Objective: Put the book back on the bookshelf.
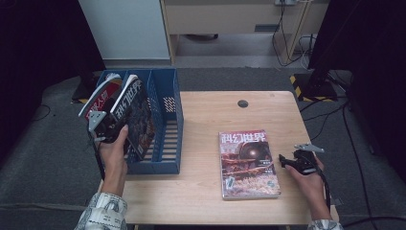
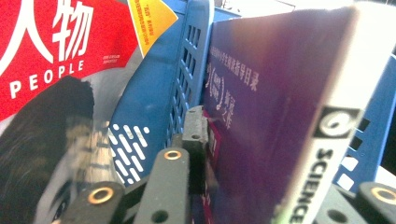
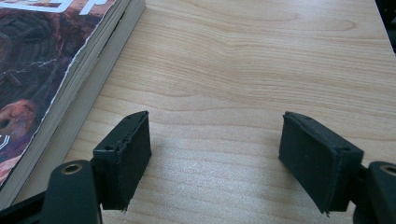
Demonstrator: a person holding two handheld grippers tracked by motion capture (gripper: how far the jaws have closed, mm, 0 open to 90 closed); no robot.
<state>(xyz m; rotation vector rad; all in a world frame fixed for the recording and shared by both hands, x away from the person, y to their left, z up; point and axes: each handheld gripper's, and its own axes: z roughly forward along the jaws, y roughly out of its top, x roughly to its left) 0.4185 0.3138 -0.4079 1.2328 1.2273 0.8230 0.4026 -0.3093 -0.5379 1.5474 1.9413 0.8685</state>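
Nearest the person, the right tool (image 1: 287, 163) rests low over the wooden table (image 1: 206, 187) with its jaws spread wide and nothing between them, just beside the right edge of a magazine (image 1: 248, 165) that lies flat, cover up. On the other side, the left tool (image 1: 106, 128) is at a dark science-fiction magazine (image 1: 136, 115) standing tilted in the middle compartment of the blue file rack (image 1: 165, 163). Its jaws sit on either side of the spine; whether the pads press on it cannot be told. A red-covered magazine (image 1: 103, 96) leans in the compartment beside it.
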